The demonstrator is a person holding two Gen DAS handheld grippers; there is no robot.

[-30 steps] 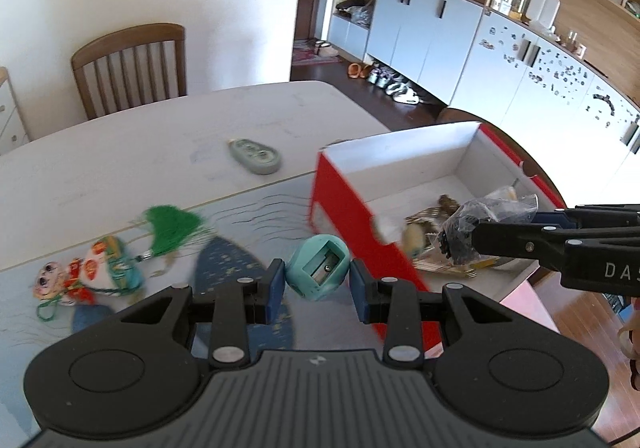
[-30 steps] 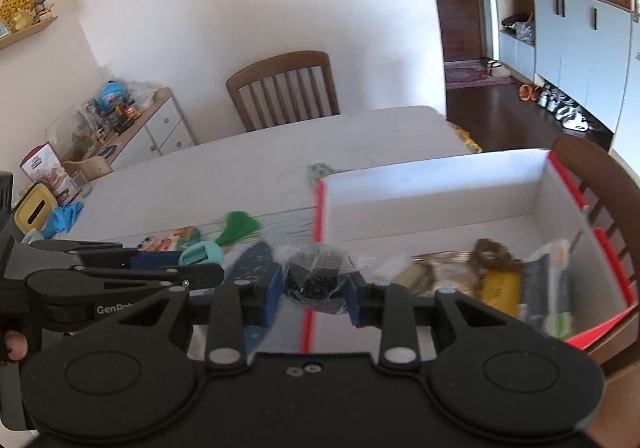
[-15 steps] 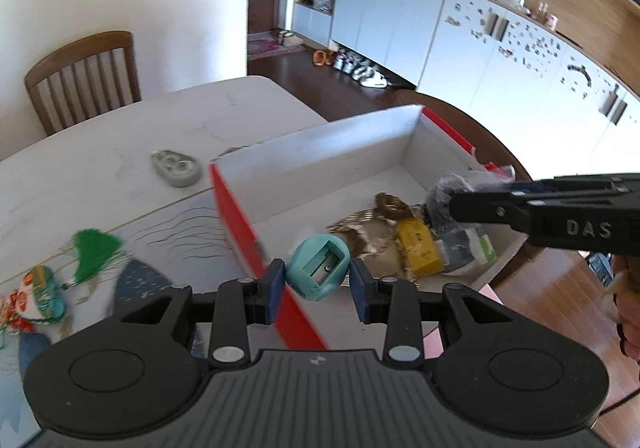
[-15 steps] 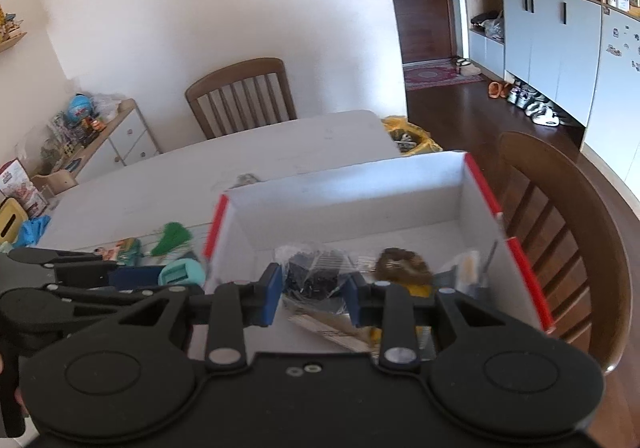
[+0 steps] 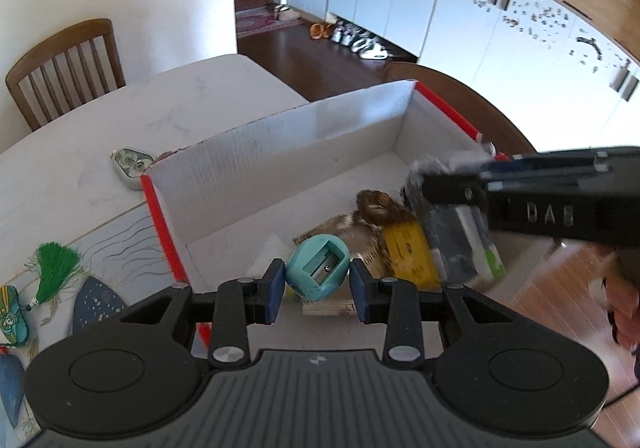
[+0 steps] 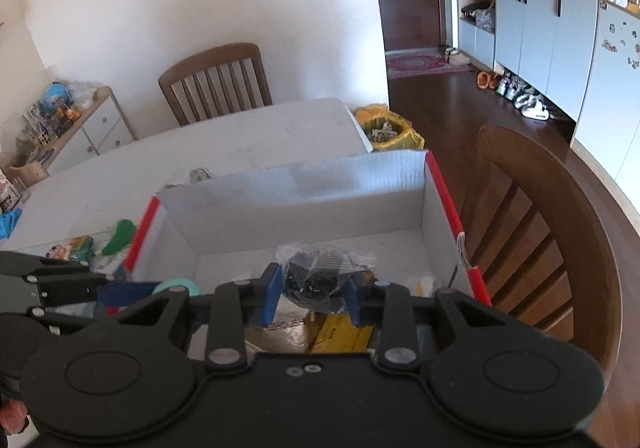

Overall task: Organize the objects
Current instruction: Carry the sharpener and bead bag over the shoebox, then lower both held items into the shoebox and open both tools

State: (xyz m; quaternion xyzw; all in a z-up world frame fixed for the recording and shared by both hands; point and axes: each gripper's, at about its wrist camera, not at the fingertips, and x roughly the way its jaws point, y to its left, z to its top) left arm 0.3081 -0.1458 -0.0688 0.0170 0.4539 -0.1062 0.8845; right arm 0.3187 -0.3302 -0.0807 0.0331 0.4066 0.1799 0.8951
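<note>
I've carried both tongs from the worktop [image 5: 72,152] edge to over the red-edged box [image 5: 280,152]. My left tongs [image 5: 317,285] clamp the teal sharpener [image 5: 318,271] above the box's near-left corner; my right tongs [image 6: 310,290] grip the clear bag of dark bits [image 6: 320,272] above its floor.

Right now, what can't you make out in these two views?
- Bag contents: dark bits behind crinkled plastic, right view.
- Box floor near the front: hidden by both grippers' bodies.
- Yellow pack print: too blurred, left view.
- Left gripper holds the sharpener; its underside is hidden.
</note>
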